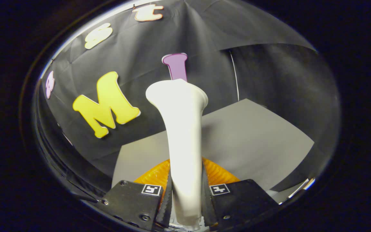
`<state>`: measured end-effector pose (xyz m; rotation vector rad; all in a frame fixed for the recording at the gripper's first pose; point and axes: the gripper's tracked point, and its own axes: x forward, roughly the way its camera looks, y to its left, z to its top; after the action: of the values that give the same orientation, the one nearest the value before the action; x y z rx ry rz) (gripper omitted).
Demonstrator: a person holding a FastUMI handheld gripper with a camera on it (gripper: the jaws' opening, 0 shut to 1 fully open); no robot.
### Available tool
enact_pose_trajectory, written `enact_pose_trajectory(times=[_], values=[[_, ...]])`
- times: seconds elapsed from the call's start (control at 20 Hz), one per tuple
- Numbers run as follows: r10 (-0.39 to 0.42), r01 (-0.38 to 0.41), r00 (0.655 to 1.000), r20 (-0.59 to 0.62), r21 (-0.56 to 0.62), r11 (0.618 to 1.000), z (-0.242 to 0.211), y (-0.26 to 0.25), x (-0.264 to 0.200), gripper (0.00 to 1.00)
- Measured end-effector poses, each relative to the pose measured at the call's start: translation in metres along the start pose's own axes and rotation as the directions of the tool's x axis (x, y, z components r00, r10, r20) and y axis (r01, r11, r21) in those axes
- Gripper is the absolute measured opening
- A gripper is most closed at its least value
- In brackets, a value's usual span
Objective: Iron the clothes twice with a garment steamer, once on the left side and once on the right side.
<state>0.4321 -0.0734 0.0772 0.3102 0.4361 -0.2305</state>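
A white garment steamer [183, 135] stands upright between my fingers, its handle running up from them and flaring into a wide head at the top. My gripper [185, 196] is shut on the steamer's handle, with both fingers [166, 199] pressed against its sides. Behind the handle, just beyond the fingers, an orange ribbed object [217, 174] shows on either side of the steamer; I cannot tell what it is. No garment is in sight.
A grey tabletop [253, 141] stretches beyond the fingers, with its far edges meeting the black cloth wall [269, 74] behind and to the right. A thin pale cord or seam [235, 77] runs down the wall.
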Motion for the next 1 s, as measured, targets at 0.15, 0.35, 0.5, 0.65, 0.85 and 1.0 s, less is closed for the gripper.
enact_pose_trajectory(times=[0.15,0.35,0.5,0.65,0.85,1.0], values=[[0.048,-0.049,0.996,0.077,0.006,0.999,0.0,0.024,-0.042,0.41],[0.109,-0.11,0.982,0.157,-0.003,0.994,-0.016,0.063,-0.094,0.41],[0.144,-0.147,0.972,0.186,0.0,0.989,-0.026,0.095,-0.127,0.41],[0.203,-0.203,0.952,0.227,-0.026,0.979,-0.03,0.14,-0.16,0.41],[0.268,-0.253,0.924,0.273,-0.089,0.963,-0.047,0.196,-0.201,0.41],[0.315,-0.304,0.897,0.31,-0.085,0.949,-0.069,0.236,-0.227,0.41]])
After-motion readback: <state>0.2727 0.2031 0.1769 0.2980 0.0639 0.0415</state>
